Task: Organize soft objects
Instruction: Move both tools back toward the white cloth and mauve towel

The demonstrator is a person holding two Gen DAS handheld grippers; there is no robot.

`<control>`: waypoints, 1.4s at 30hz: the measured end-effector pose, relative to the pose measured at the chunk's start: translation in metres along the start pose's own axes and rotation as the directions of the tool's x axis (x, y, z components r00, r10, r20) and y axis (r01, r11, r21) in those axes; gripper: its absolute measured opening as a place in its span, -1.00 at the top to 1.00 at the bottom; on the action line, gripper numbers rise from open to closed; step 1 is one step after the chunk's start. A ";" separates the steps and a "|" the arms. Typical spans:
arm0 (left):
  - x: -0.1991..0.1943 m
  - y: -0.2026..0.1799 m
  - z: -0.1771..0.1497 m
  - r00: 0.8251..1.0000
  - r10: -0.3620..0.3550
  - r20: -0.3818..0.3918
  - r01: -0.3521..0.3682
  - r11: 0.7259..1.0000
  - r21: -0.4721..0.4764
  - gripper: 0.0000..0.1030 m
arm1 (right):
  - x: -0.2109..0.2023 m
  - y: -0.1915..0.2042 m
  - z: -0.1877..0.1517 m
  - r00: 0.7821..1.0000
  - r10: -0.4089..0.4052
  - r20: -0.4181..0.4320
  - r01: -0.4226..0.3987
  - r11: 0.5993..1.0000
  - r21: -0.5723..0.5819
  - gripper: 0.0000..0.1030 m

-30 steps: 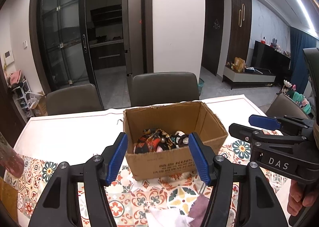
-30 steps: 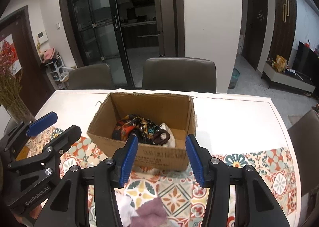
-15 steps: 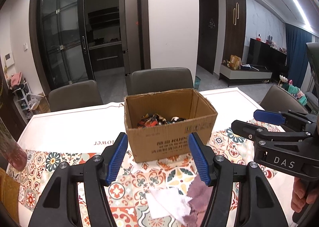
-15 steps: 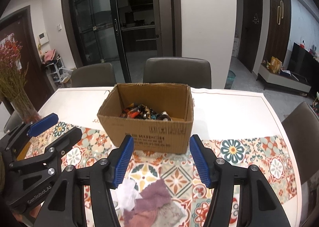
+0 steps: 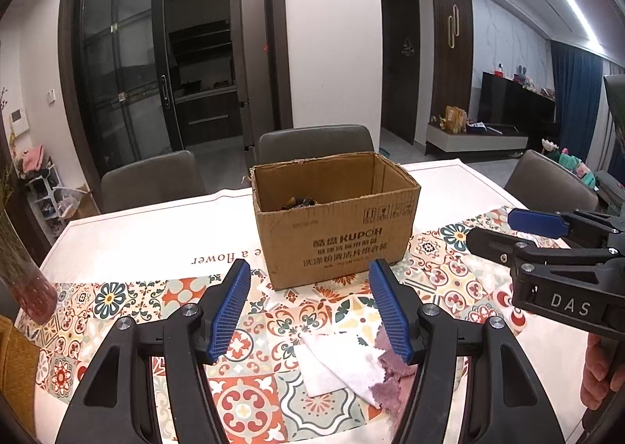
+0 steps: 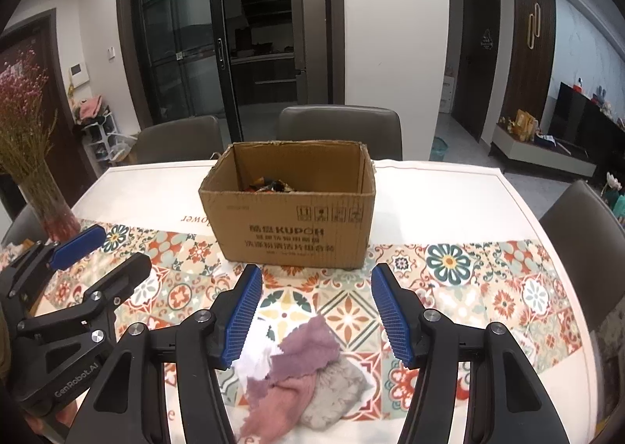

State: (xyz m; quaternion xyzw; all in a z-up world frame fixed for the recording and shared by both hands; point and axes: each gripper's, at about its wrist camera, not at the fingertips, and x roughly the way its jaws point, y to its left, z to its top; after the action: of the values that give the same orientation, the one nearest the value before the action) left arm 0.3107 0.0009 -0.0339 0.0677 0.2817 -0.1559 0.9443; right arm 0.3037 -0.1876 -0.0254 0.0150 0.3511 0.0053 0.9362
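Observation:
An open cardboard box (image 5: 336, 221) (image 6: 289, 217) stands mid-table with dark patterned soft items (image 6: 269, 184) at its bottom. A pile of cloths lies on the tiled mat in front of it: white cloth (image 5: 340, 366) (image 6: 254, 360), mauve cloth (image 6: 304, 348) (image 5: 390, 377), pink cloth (image 6: 273, 405) and grey cloth (image 6: 336, 393). My left gripper (image 5: 308, 311) is open and empty, above the white cloth. My right gripper (image 6: 312, 315) is open and empty, above the mauve cloth. Each gripper shows at the edge of the other's view (image 5: 504, 237) (image 6: 105, 252).
A glass vase of dried pink flowers (image 6: 47, 202) stands at the table's left edge. Dark chairs (image 6: 340, 127) stand behind the table and another chair (image 6: 582, 233) at its right. The white tabletop (image 6: 449, 202) lies around the box.
Both grippers have pulled back from the box and lowered toward the near table edge. The cloth pile has come into fuller view below them. Both stay open.

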 end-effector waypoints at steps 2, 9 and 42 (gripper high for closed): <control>0.000 0.000 -0.006 1.000 -0.007 0.001 0.007 1.000 0.015 -0.21 | -0.001 0.002 -0.008 1.000 0.004 -0.003 -0.004 1.000 0.006 -0.15; 0.002 0.002 -0.024 0.998 -0.057 -0.004 0.057 0.996 0.066 -0.21 | 0.000 0.010 -0.037 1.000 -0.002 -0.016 0.003 1.000 0.024 -0.15; 0.094 -0.010 -0.111 0.965 -0.210 -0.157 0.241 0.948 0.207 -0.21 | 0.089 0.015 -0.127 0.971 0.021 -0.240 0.011 0.991 0.131 -0.15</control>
State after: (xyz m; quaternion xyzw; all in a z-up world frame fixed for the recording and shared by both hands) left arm 0.3250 -0.0086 -0.1781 0.1516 0.3306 -0.2890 0.8856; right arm 0.2873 -0.1675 -0.1789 0.0768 0.4616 -0.0136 0.8837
